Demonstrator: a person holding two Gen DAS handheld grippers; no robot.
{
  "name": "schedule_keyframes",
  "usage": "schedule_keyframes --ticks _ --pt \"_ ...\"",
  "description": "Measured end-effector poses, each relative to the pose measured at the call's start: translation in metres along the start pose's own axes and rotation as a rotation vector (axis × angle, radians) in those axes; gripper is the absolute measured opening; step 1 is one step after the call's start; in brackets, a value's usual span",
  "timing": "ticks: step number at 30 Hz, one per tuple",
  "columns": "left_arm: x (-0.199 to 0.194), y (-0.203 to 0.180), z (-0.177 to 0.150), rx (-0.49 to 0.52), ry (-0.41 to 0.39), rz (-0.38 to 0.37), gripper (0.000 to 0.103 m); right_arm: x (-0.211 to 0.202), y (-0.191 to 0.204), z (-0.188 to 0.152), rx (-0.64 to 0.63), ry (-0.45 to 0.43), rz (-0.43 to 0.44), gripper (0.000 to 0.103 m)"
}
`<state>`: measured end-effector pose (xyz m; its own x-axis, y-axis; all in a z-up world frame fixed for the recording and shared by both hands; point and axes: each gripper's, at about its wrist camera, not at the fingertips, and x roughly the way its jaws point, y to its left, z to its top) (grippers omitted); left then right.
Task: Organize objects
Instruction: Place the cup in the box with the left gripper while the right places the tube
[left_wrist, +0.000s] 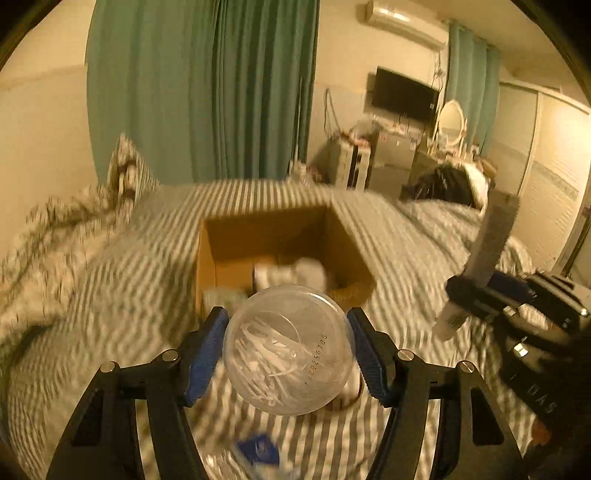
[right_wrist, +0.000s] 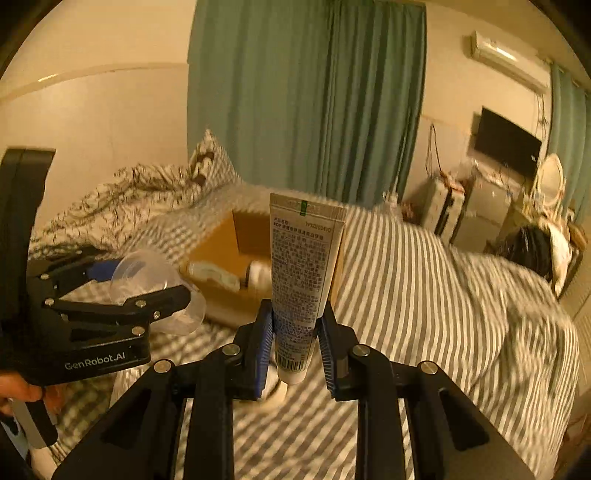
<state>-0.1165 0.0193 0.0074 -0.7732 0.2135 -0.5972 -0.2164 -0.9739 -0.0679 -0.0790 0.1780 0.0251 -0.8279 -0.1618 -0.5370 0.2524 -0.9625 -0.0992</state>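
The left gripper (left_wrist: 288, 350) is clamped on a clear round plastic jar of white strips (left_wrist: 290, 345), held above the striped bed (left_wrist: 388, 229) just before the open brown cardboard box (left_wrist: 221, 254). Beside it, the right gripper (right_wrist: 295, 343) pinches an upright grey-white squeeze tube (right_wrist: 303, 273), cap down.

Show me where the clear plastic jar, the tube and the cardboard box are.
clear plastic jar (left_wrist: 290, 349), left wrist view, on its round base.
tube (right_wrist: 301, 273), right wrist view, on its printed body.
cardboard box (left_wrist: 236, 240), left wrist view, on its inner back wall.
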Motion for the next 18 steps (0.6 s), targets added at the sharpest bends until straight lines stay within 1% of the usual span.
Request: schedule_keyframes --ticks 4,8,12,15,18 --pt "0.003 0.003 0.046 0.011 -0.069 -0.001 0.068 0.010 -0.010 0.039 0.002 -0.033 0.035 0.023" --pt "0.022 0.012 0.074 0.010 -0.088 0.002 0.068 0.037 -0.020 0.071 0.008 -0.032 0.065 0.023" --pt "0.055 0.021 0.092 0.018 -0.078 0.019 0.068 0.080 -0.029 0.084 0.032 0.019 0.101 0.023" --pt "0.084 0.025 0.096 0.034 -0.051 0.021 0.068 0.115 -0.032 0.085 0.041 0.072 0.127 0.023" --pt "0.113 0.027 0.092 0.048 -0.012 0.027 0.068 0.152 -0.030 0.080 0.041 0.146 0.139 0.023"
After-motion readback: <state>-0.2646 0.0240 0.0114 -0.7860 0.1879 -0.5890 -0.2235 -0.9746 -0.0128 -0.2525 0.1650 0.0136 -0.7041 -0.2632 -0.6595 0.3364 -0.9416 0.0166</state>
